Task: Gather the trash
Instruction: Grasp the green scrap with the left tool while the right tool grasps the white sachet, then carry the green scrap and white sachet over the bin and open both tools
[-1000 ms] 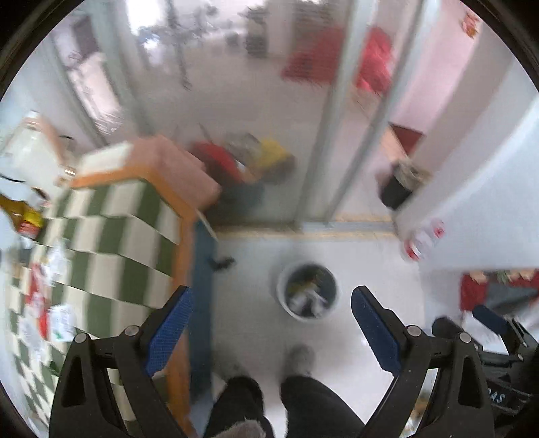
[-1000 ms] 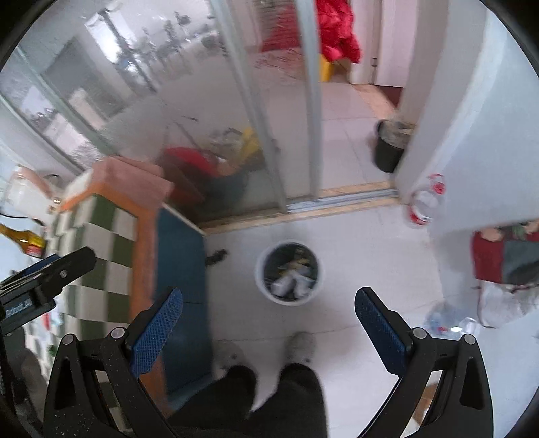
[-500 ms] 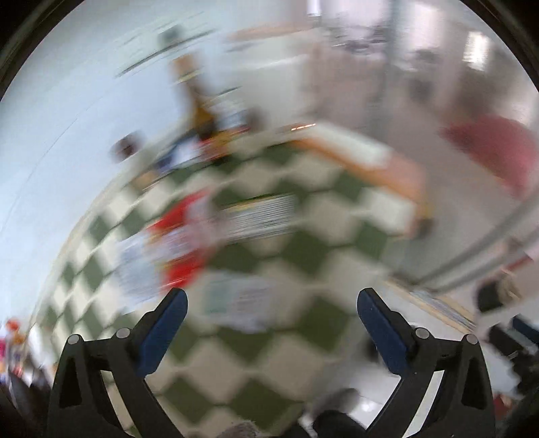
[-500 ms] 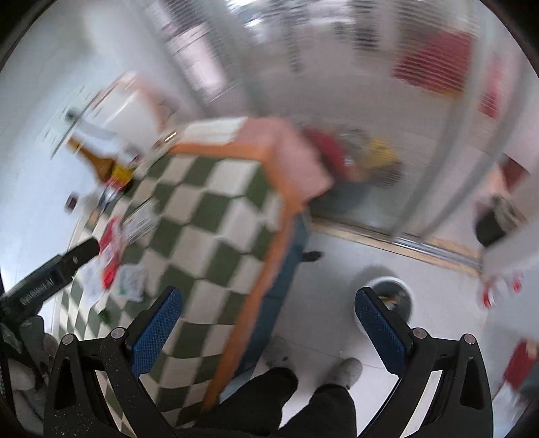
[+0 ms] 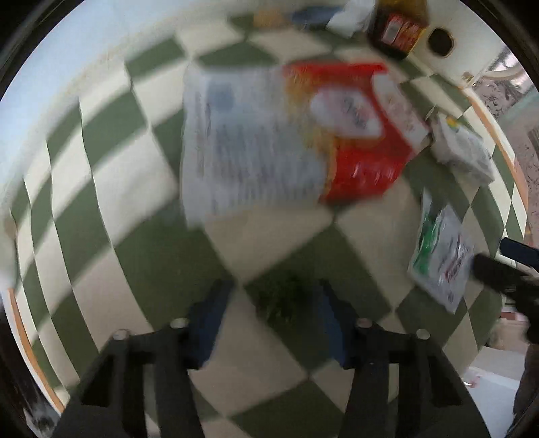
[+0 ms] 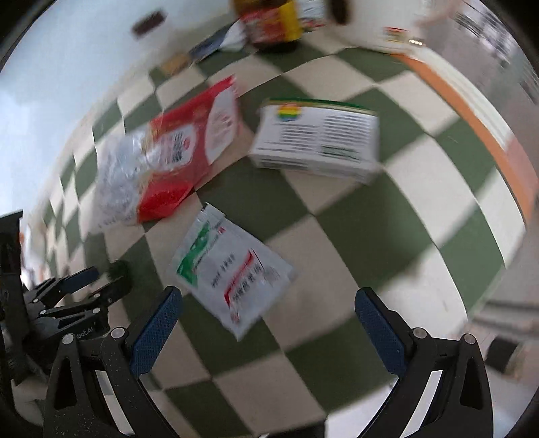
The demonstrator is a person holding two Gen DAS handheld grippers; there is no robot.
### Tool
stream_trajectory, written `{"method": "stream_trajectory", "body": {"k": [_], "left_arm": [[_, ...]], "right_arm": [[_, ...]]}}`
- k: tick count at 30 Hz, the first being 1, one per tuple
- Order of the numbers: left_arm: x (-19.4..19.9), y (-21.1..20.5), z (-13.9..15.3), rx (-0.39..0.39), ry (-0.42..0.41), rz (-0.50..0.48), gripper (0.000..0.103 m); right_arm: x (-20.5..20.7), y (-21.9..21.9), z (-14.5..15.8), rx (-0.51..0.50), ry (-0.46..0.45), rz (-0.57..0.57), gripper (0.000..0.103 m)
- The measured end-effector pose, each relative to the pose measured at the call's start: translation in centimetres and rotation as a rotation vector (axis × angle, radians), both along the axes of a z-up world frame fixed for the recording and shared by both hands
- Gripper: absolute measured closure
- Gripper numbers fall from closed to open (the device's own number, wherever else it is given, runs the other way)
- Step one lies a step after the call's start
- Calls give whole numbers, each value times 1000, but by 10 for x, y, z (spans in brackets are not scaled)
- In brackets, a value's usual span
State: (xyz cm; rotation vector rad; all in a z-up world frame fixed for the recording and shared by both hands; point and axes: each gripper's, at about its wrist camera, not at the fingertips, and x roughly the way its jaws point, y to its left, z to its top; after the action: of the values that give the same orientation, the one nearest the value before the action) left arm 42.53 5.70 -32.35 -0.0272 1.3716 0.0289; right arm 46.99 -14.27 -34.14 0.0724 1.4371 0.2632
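1. Print on the red-and-white packet [image 5: 303, 141] smears beyond our reading.
2. At twelve o'clock the dark bottle [image 6: 273, 23] is cut off.
3. We can't identify the dark green clump [image 5: 281, 296].

Checkered green-and-cream tablecloth [image 6: 370, 236] covers the table, with an orange border [image 6: 471, 111] along its right edge. At the far edge, against the pale wall [image 6: 50, 84], a dark sauce bottle [image 6: 273, 23] with red and yellow label stands upright.
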Motion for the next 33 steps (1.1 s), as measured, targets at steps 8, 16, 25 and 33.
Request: {"method": "stream_trajectory", "body": {"k": [8,16,25,33], "left_arm": [[-17,24,0,45,-14,44,86],[-30,33,19,86,-48,60,87],[-17,-32,83,67,-181,-58,86],[-24,-160,120,2,-247,-316,86]], "right_arm": [[14,49,-31,-172,2,153,7],[-6,61,-10,-93,-80,135,98],[-29,-28,45,143,-147,-158,98],[-108,-168,83,185,-238,-456,98]]}}
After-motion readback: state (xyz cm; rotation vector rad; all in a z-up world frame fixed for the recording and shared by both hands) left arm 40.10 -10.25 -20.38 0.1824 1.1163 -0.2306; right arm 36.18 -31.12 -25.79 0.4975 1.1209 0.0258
